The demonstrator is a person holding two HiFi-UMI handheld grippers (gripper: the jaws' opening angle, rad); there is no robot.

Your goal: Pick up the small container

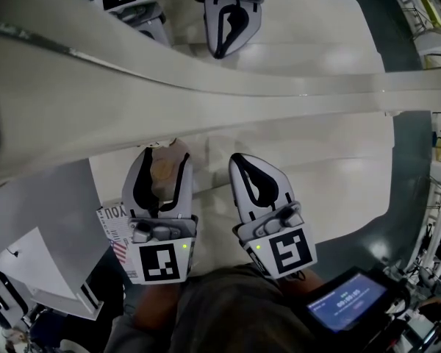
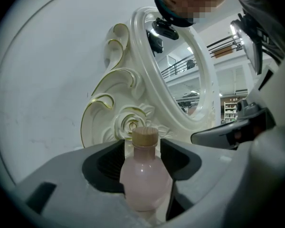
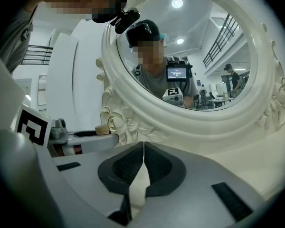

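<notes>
My left gripper (image 1: 165,153) has its jaws closed against the sides of the small container (image 2: 145,177), a pink bottle with a wooden cap, upright on the white tabletop (image 1: 331,168) before the ornate mirror (image 3: 180,46). My right gripper (image 3: 142,151) is pinched together, empty; the glass reflects a bright hall

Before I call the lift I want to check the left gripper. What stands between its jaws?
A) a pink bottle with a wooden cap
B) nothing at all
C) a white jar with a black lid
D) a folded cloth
A: the left gripper view shows a pink bottle with a wooden cap standing upright between the jaws of the left gripper, in front of the ornate mirror frame.
</notes>
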